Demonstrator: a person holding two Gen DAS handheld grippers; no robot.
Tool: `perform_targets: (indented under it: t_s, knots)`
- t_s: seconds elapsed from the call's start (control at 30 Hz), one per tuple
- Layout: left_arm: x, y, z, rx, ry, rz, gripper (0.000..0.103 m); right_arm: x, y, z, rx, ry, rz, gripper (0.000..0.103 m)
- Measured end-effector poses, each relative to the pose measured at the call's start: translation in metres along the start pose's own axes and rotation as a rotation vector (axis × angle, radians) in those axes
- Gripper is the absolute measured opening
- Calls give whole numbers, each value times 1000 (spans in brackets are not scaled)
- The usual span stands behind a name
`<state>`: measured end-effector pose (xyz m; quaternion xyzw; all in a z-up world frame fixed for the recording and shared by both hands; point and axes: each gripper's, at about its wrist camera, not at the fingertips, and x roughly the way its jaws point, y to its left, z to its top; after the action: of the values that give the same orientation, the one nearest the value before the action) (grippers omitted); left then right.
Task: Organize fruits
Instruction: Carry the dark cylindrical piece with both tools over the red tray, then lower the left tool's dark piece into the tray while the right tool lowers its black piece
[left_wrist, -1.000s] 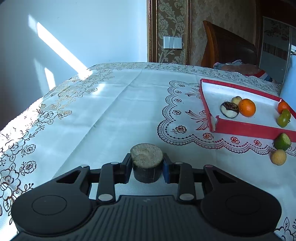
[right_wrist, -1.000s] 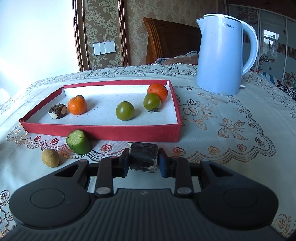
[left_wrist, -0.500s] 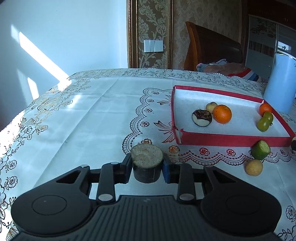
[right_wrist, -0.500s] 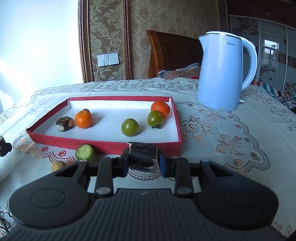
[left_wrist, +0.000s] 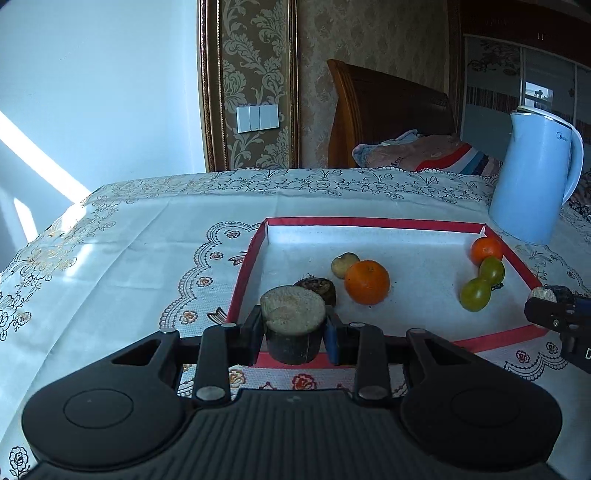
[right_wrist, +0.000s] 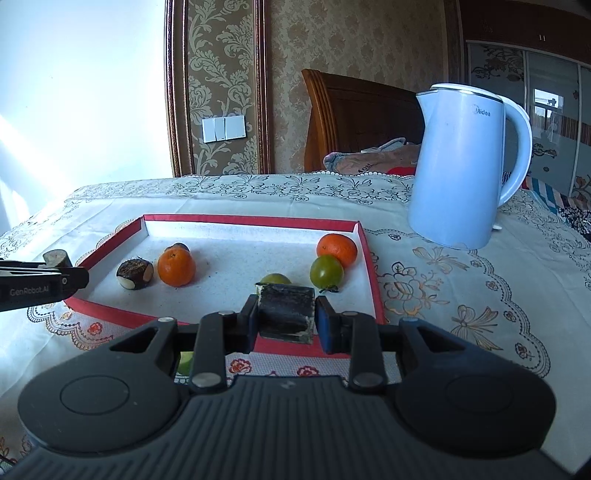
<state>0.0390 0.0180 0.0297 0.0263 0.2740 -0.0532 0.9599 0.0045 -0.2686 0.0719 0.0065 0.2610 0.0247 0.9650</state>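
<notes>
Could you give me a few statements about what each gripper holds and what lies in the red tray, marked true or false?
1. The left gripper is shut on a dark cut piece with a pale top. True.
2. The right gripper is open and holds nothing. False: it clamps a dark block-shaped piece.
3. Two oranges lie in the red tray. True.
4. The kettle stands inside the tray. False: it stands on the tablecloth beyond it.

Damask wallpaper, wooden headboard, sunlit wall
</notes>
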Motion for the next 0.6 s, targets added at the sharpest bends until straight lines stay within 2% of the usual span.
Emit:
perform_targets:
  t_s: [0.33, 0.6]
  knots:
    - [37, -25, 19, 18, 7, 34, 32, 34, 7, 17, -1, 8, -19, 30]
    - [67, -37, 19, 48, 36, 68, 32, 74, 4, 26, 2, 42, -52, 30]
